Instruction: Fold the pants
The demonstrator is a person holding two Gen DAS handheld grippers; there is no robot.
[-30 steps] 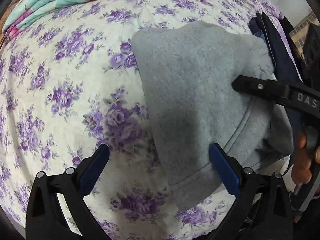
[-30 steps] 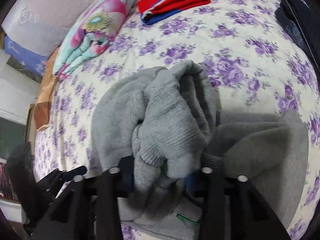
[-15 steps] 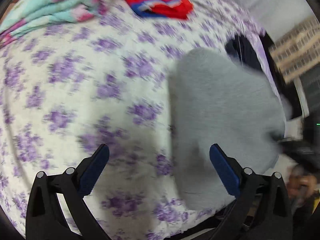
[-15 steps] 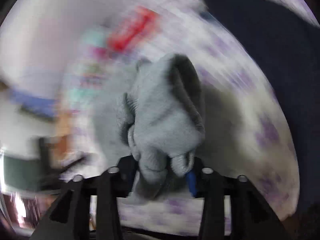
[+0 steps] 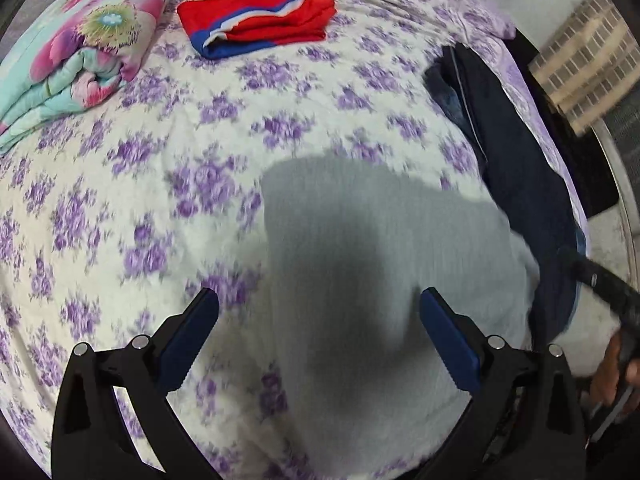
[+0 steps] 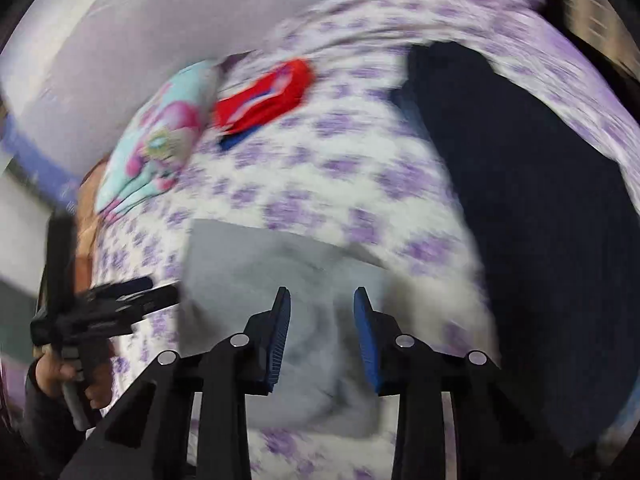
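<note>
A: How wide is the left hand-held gripper (image 5: 319,312)?

B: Its blue-padded fingers (image 5: 189,336) are spread wide and hold nothing. The grey fleece pants (image 5: 360,280) lie folded flat on the bed with the white, purple-flowered sheet (image 5: 120,200), directly ahead of and beneath that gap. Whether the fingers touch the cloth I cannot tell.

A: And the right hand-held gripper (image 6: 322,308)?

B: Partly parted, a narrower gap than the left one's. The same grey pants (image 6: 280,280) show blurred between and beyond its blue pads (image 6: 280,336), but nothing is pinched.

A: What lies around them?

B: Ahead of the left hand-held gripper and to its right, a dark navy garment (image 5: 516,184) runs along the bed's edge, just beside the grey pants. Far ahead sits a folded red garment with blue and white stripes (image 5: 260,22), and far ahead to the left a rolled turquoise quilt with pink flowers (image 5: 76,52).

A: Anything crowding the pants?

B: From the right wrist view the navy garment (image 6: 540,200) fills the right side, near the pants. The left tool and the hand (image 6: 60,376) holding it show at that view's left edge, blurred.
</note>
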